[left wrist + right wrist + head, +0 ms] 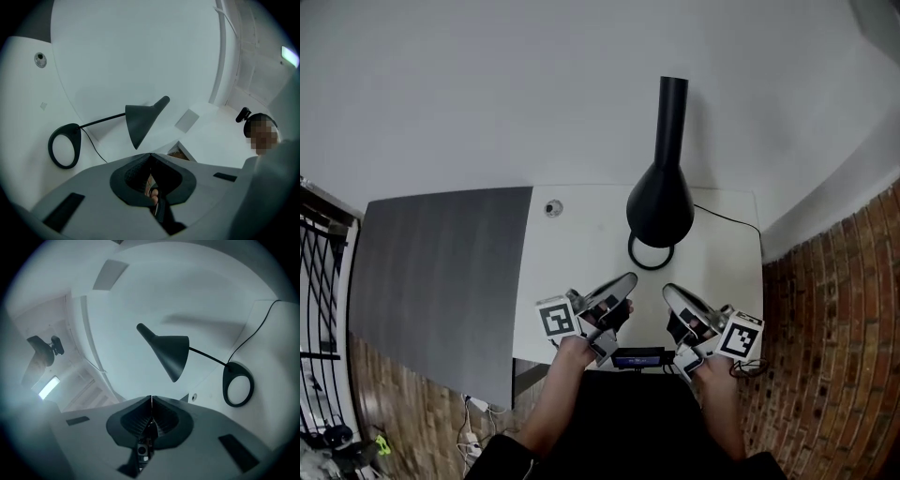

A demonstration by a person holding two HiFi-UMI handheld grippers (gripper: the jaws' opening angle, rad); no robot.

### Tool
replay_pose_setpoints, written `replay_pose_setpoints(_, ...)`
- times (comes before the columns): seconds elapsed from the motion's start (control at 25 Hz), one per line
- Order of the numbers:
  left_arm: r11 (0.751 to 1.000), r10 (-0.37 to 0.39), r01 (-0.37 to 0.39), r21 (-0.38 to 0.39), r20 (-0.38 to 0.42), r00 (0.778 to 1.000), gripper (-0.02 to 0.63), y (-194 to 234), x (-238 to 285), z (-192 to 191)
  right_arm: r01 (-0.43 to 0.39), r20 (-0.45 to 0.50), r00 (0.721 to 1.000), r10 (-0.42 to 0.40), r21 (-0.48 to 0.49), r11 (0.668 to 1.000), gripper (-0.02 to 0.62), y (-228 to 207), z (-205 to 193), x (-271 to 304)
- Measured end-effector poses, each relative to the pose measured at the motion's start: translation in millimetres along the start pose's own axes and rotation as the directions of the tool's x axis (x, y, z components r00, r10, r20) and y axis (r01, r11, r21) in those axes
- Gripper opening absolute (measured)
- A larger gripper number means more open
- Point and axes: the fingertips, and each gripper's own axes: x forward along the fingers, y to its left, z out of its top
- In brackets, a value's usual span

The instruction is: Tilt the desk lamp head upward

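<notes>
A black desk lamp stands on the white desk (581,244). Its cone-shaped head (659,202) hangs over a ring-shaped base (650,253), with the narrow neck pointing toward the wall. In the left gripper view the lamp head (140,119) faces down and a thin arm runs to the ring base (64,145). The right gripper view shows the head (169,354) and base (238,390) too. My left gripper (626,279) and right gripper (667,290) are held near the desk's front edge, short of the lamp. Both are shut on nothing, apart from the lamp.
A grey panel (441,272) lies left of the desk. A round grommet (553,208) sits near the wall, and the lamp's cable (727,217) runs right. A small black device (637,358) is at the desk's front edge. Brick floor (834,356) lies to the right.
</notes>
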Motion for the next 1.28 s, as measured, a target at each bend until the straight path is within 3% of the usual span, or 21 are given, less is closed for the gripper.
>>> replay_pose_setpoints(0.24,0.993,0.120,-0.120,0.015,-0.004,0.993,0.011,26.0,1.2,-10.8,-0.041,-0.043,0.998,0.043,0.042,0.998,0.014,-18.9,7.9,-4.6)
replay_pose_setpoints(0.48,0.984,0.175,-0.175,0.044,-0.009,0.984,0.011,35.7,-2.5,-9.1,-0.059,-0.063,0.996,0.060,0.024,0.998,0.015,-26.9,16.6,-0.5)
replay_pose_setpoints(0.64,0.988,0.154,-0.154,0.003,0.004,0.988,0.011,47.6,-5.3,-0.7,-0.045,-0.053,0.998,0.044,-0.015,0.999,0.015,-24.1,22.7,5.7)
replay_pose_setpoints(0.88,0.986,0.164,-0.164,0.003,-0.029,0.986,0.011,84.1,-1.0,7.0,-0.002,-0.049,0.999,0.000,-0.036,0.999,0.015,-23.2,16.4,10.4)
replay_pose_setpoints(1.28,0.973,0.192,-0.205,-0.108,-0.121,0.974,0.014,171.8,7.9,-21.7,0.076,-0.057,0.995,-0.081,-0.085,0.993,0.015,-34.9,10.8,17.0)
